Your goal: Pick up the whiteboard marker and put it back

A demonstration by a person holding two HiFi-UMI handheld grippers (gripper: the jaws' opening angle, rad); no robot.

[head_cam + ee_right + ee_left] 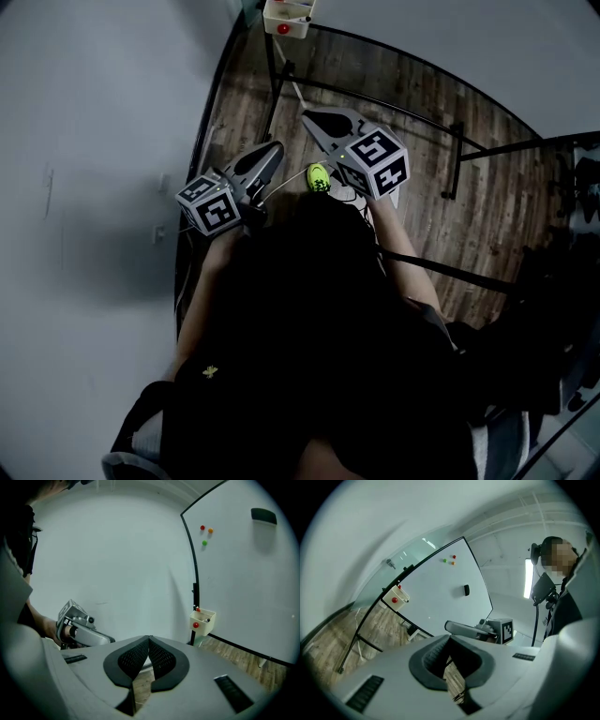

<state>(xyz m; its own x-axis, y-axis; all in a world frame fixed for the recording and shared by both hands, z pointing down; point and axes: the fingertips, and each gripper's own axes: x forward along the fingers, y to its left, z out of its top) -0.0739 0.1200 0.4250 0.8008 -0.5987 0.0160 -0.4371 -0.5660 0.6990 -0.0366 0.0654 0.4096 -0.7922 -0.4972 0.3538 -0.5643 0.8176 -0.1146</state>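
My left gripper (450,641) and right gripper (149,641) are both empty, fingers (164,660) closed tip to tip. I take the marker (207,619) to be the small dark-tipped thing in the holder box (202,623) on the whiteboard (243,583) frame, right of centre in the right gripper view. It should be light and stiff, with a smooth, round barrel. I'd pinch it mid-barrel, squarely, so it can't roll out.

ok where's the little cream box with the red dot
Right gripper view, right of centre: the cream box hangs on the whiteboard's black frame at its lower left corner, above the wooden floor.
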